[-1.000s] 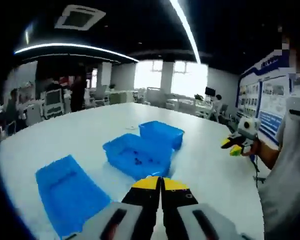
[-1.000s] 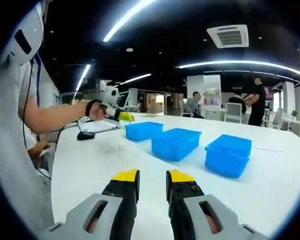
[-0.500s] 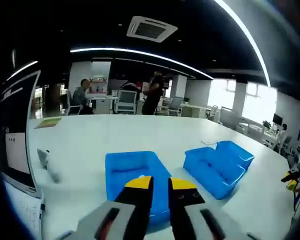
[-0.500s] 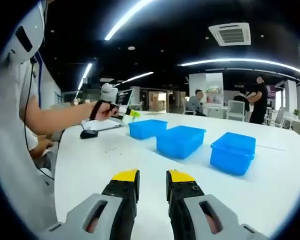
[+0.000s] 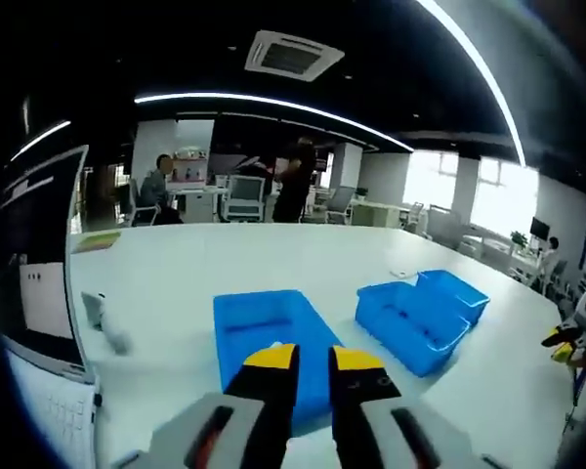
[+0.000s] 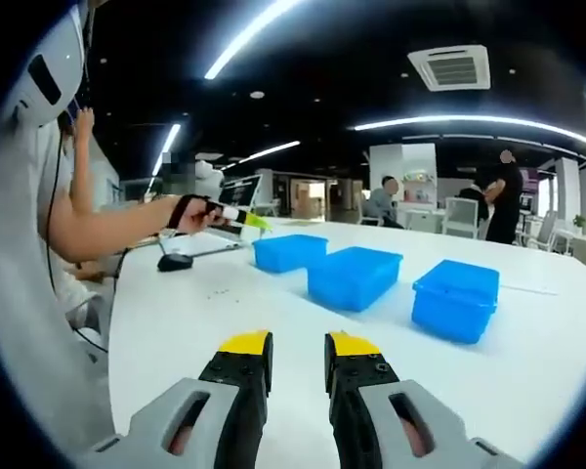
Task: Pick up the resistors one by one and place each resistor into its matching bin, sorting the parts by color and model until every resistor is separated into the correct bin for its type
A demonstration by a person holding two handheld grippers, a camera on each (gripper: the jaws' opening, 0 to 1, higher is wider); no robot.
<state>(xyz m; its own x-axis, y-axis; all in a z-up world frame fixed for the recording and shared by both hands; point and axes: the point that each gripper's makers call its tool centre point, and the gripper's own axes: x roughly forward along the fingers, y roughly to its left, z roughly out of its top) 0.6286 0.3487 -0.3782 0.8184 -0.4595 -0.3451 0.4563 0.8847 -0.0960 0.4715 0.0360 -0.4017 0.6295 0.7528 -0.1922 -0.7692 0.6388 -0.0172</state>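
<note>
Jaws of both grippers are parted and nothing is held between them. The left gripper [image 5: 313, 357] is poised over the near end of a blue bin [image 5: 269, 337], with two more bins [image 5: 420, 318] at two o'clock. The right gripper [image 6: 298, 344] hangs over bare white tabletop [image 6: 195, 322], its three bins [image 6: 356, 277] ranged at one o'clock. Small dark specks [image 6: 220, 291] at eleven o'clock may be resistors; colour and model cannot be read. A close approach is advised, so each part can be identified before being gripped. Bin contents are hidden by walls and blur.
</note>
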